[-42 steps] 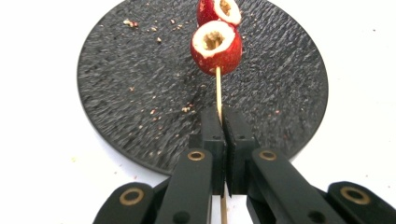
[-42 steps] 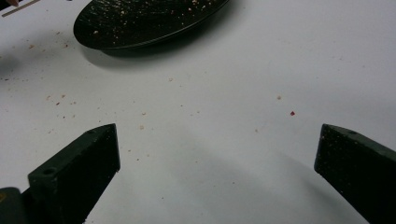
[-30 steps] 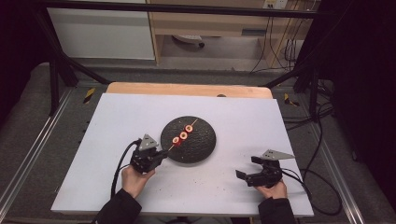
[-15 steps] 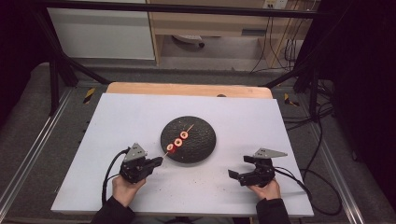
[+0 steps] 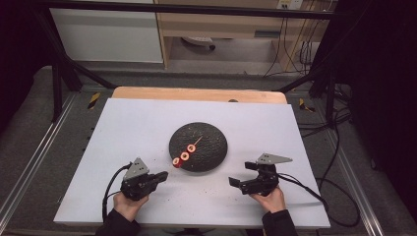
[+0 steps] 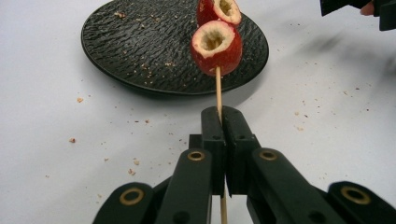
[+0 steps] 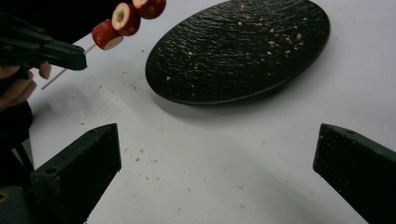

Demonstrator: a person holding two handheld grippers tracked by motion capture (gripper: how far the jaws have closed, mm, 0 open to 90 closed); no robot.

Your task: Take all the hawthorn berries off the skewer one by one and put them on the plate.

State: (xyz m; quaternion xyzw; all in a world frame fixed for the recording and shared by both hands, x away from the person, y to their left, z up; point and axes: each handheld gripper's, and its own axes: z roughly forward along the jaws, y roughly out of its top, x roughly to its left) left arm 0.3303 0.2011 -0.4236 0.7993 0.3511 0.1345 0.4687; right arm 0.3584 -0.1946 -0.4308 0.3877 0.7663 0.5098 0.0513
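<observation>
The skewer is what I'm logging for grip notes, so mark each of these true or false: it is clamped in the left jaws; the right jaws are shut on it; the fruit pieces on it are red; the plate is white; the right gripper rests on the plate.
1. The skewer is clamped in the left gripper's jaws. True.
2. The right gripper's jaws are shut on it. False: they stand wide open with nothing between them.
3. The fruit pieces are red. True, with pale hollow centres.
4. The plate is white. False: it is black and textured.
5. The right gripper rests on the plate. False: it is beside the plate.
</observation>
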